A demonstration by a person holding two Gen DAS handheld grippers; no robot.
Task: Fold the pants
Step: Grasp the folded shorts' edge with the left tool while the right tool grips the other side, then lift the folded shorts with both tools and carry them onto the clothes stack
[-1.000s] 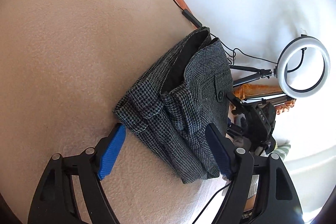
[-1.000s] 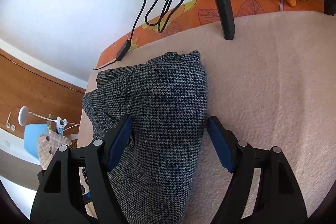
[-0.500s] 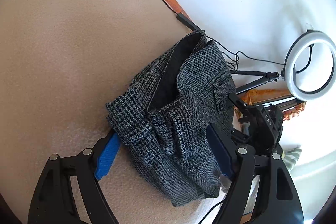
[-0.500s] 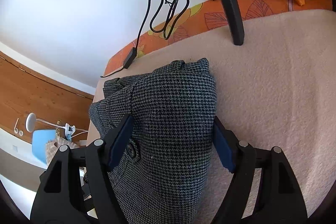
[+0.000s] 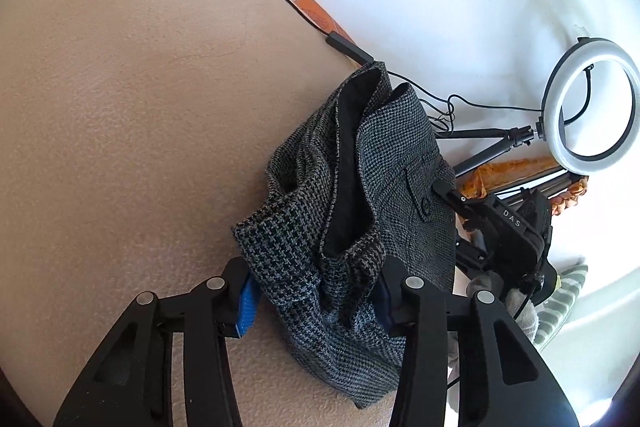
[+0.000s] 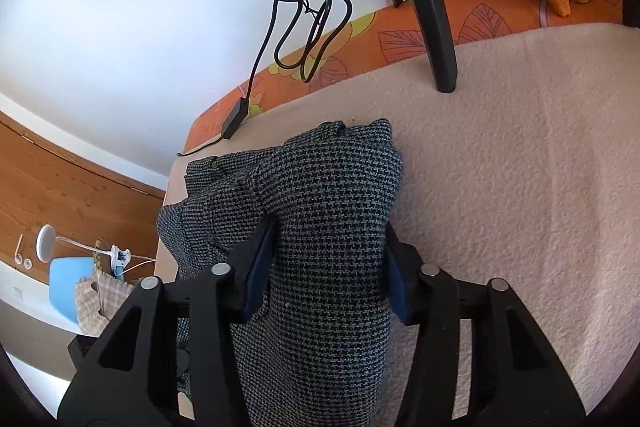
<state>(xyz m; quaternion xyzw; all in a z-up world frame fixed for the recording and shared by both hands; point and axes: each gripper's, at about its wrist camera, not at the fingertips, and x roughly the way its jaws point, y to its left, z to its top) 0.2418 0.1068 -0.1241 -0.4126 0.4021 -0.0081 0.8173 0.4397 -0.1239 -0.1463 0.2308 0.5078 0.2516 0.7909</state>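
Lying bunched near one edge of the beige blanket (image 5: 120, 115), the pants (image 5: 372, 195) are a thick grey houndstooth bundle, folded over several times, with the dark lining of the waistband gaping open at the top and a buttoned back pocket (image 5: 420, 195) facing the white wall side. The left gripper (image 5: 314, 297) has its blue-padded fingers pressed in from both sides on the nearest lump of cloth, which bulges and wrinkles between them. From the other side, the right gripper (image 6: 326, 267) is likewise clamped on the pants (image 6: 320, 227), its pads sunk into a smooth rounded fold that rises up between the fingers. The bundle's far end reaches close to the blanket edge, where an orange leaf-print cover (image 6: 400, 35) shows underneath and a black cable (image 6: 304, 27) hangs down the wall. A ring light (image 5: 592, 107) on a tripod stands beyond the edge. No container is seen in either view.
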